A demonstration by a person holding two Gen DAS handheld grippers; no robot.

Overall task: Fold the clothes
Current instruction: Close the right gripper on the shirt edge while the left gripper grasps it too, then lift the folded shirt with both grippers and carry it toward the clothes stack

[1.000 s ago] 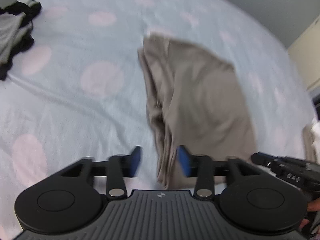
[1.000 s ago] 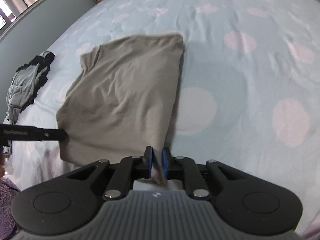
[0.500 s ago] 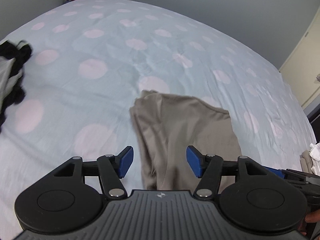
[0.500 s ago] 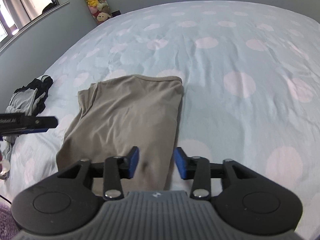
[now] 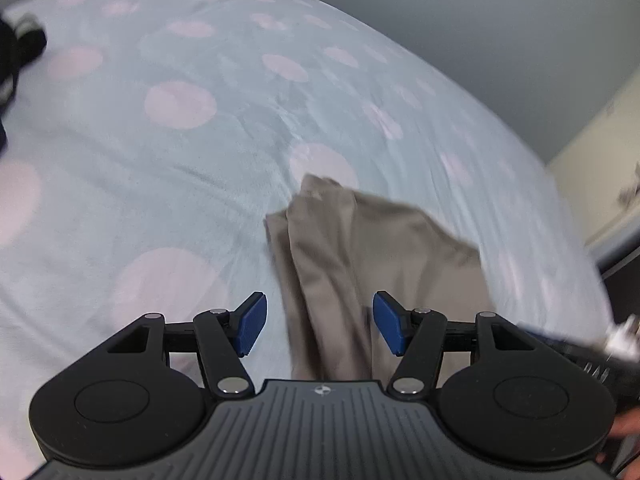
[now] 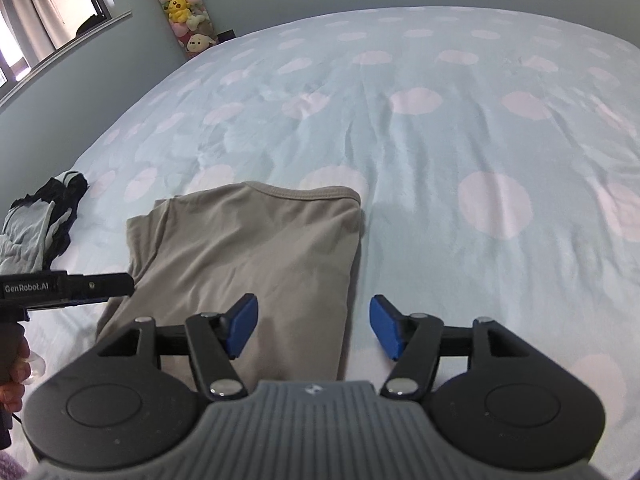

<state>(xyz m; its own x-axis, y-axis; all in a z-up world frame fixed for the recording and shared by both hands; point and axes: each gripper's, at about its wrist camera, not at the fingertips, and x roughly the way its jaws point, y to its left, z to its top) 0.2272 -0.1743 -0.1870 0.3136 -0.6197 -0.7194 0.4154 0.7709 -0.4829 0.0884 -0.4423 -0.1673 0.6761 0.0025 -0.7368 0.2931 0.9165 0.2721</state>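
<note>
Left tool (image 5: 316,328): pads spread wide, gripping nothing, above the near left edge of the folded taupe garment (image 6: 248,256). Right tool (image 6: 312,328): likewise wide apart and empty, over the garment's right edge. Garment lies flat on the spotted bed (image 6: 460,140). Dark clothes pile (image 6: 40,220) beyond, left; plush toys (image 6: 182,4) by the far wall.

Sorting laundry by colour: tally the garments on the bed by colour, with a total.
Taupe garment, folded flat: 1
Grey-and-black clothes, bunched in a heap, items inside cannot be separated: 1
Total: 2 on the spotted bedspread
</note>
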